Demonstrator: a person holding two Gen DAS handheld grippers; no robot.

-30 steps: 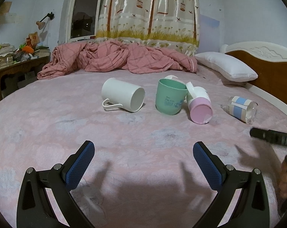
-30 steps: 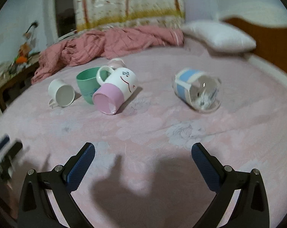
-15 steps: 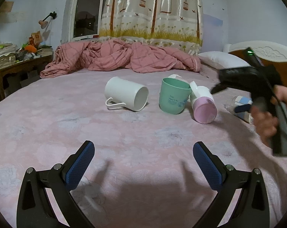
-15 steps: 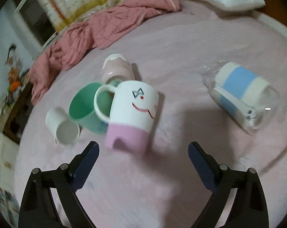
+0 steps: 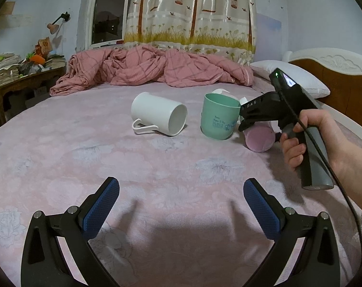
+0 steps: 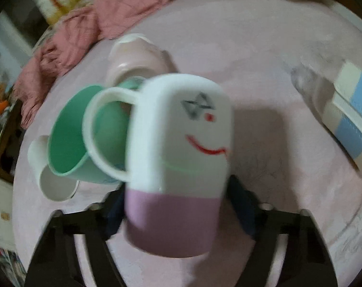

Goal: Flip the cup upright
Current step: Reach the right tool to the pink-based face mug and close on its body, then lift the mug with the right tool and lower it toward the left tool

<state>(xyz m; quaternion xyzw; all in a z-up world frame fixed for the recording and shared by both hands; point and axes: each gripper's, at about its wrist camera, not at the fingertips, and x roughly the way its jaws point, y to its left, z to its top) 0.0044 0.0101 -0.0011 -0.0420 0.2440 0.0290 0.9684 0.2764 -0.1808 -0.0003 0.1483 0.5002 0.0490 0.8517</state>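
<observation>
A white-and-pink face mug (image 6: 178,167) lies on its side on the pink bed, mouth toward me; its pink mouth end shows in the left wrist view (image 5: 258,138). My right gripper (image 6: 178,215) straddles the mug's pink end, fingers close on both sides; contact is blurred. The right gripper also shows in the left wrist view (image 5: 243,125), reaching down at the mug. My left gripper (image 5: 181,205) is open and empty, low over the near bedspread. A white mug (image 5: 159,117) lies on its side at centre.
A green cup (image 5: 218,117) stands upright touching the face mug's handle. A pink cup (image 6: 135,59) sits behind it. A blue-striped glass cup (image 6: 348,117) lies at right. A crumpled pink blanket (image 5: 152,69), a pillow (image 5: 298,79) and a headboard (image 5: 343,81) lie beyond.
My right gripper has dropped down and forward onto the face mug, and its fingers have narrowed around the pink end. The left gripper has stayed still.
</observation>
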